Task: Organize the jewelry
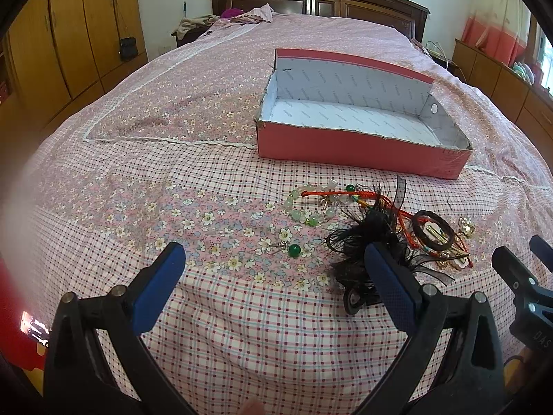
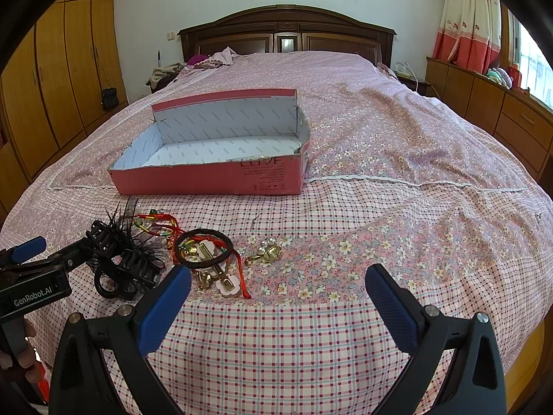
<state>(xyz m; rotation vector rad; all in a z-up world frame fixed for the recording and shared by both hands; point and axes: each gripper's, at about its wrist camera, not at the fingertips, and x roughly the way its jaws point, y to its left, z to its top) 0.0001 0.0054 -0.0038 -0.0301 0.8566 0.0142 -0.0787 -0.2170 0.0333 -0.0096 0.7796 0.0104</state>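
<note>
Each hand-held gripper, left [image 1: 274, 269] and right [image 2: 278, 288], has glossy black plastic arms, silver pivot screws and textured blue finger pads [image 1: 157, 290]. White "GenRobot.AI" lettering marks the left body.

Light level: bright, even daylight in both views.
Source: window [image 2: 534, 69] at the right edge of the frame, blown out to white; curtain [image 2: 466, 24] beside it glows.
Shadows: soft and short; faint dark patch under the black hair clip [image 2: 121, 263].
Glare: pale reflection on the headboard [image 2: 287, 39] panels, upper centre.
Distortion: strong fisheye; bed [image 2: 380, 207] bulges, wardrobe [image 1: 69, 45] doors bow at the left.
Vignette: black corners in each frame.
Blur: hazy pinkish smear down the left edge of the left wrist view; centre sharp.
Colour: warm, pink-leaning.
</note>
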